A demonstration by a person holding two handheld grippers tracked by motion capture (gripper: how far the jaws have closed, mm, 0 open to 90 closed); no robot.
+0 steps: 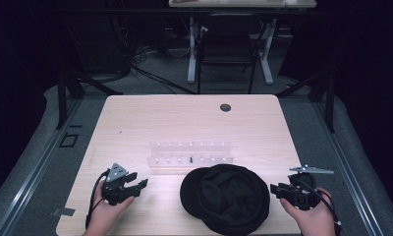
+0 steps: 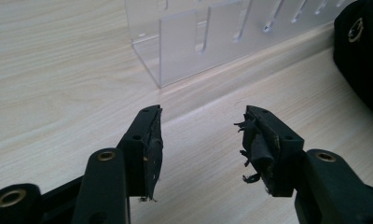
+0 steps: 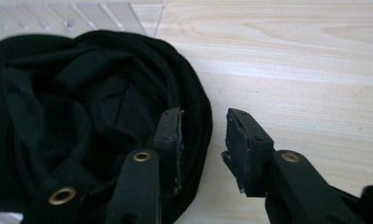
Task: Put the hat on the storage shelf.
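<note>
A black cap lies crown down on the wooden table near its front edge, its hollow inside facing up. My left gripper rests on the table left of the cap, open and empty, pointing toward a clear acrylic rack. In the left gripper view the jaws stand apart over bare wood, with the rack ahead and the cap at the right edge. My right gripper sits open right beside the cap; in its view one jaw overlaps the cap's rim.
A small dark pin stands in the rack's front row. A round cable hole sits near the table's far edge. A chair and desk legs stand on the floor beyond.
</note>
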